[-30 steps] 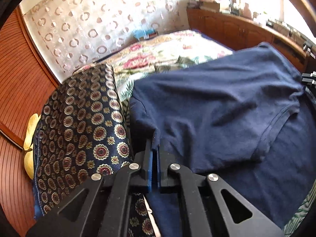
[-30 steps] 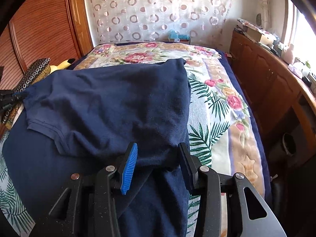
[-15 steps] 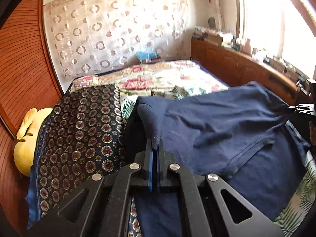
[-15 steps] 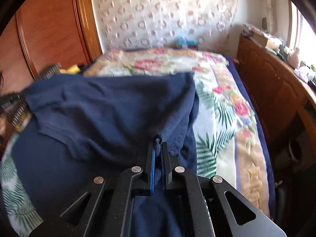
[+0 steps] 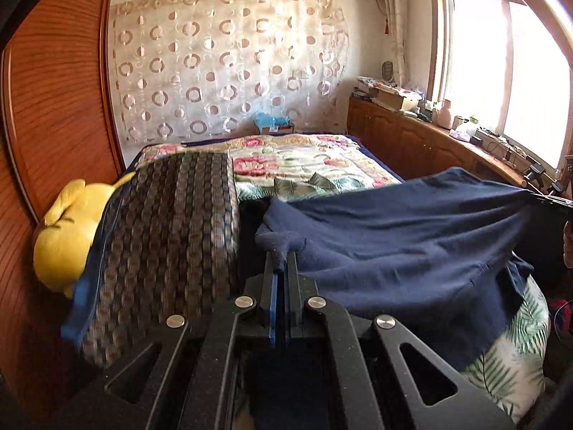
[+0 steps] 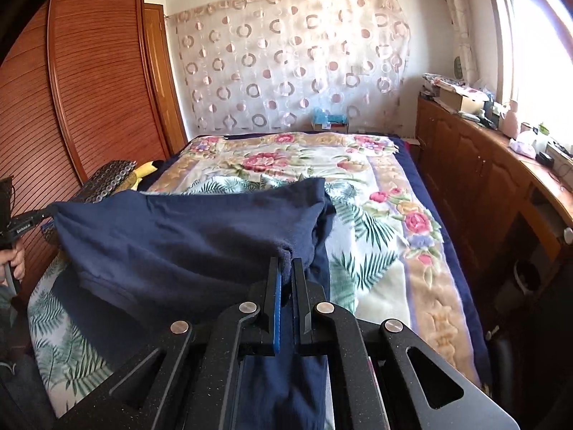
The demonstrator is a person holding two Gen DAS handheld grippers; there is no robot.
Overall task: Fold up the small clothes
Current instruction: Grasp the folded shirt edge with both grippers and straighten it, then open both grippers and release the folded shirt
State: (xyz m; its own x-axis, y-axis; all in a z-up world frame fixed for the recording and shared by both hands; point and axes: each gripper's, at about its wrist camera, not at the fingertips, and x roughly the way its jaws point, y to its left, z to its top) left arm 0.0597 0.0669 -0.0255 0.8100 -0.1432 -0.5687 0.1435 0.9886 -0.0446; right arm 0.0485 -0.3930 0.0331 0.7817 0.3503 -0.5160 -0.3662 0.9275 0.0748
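A navy blue T-shirt (image 5: pixel 404 240) hangs stretched between both grippers above the bed. My left gripper (image 5: pixel 282 261) is shut on one corner of the T-shirt, cloth bunched at its fingertips. My right gripper (image 6: pixel 285 265) is shut on the opposite corner of the same T-shirt (image 6: pixel 186 236). In the left wrist view the right gripper (image 5: pixel 553 199) shows at the far right edge, pulling the cloth taut. In the right wrist view the left gripper (image 6: pixel 25 224) shows at the far left, held by a hand (image 6: pixel 14 261). The shirt's lower part droops onto the bed.
The bed carries a floral blanket (image 6: pixel 322 165) and a palm-leaf sheet (image 6: pixel 68 337). A patterned dark pillow (image 5: pixel 168 236) and a yellow plush toy (image 5: pixel 68 236) lie at the left by the wooden wardrobe (image 6: pixel 78 93). A cluttered wooden cabinet (image 6: pixel 483 165) runs along the right under the window.
The right gripper closed on the T-shirt's corner. Both grippers then rose and drew back, lifting the shirt off the bed and stretching it between them.
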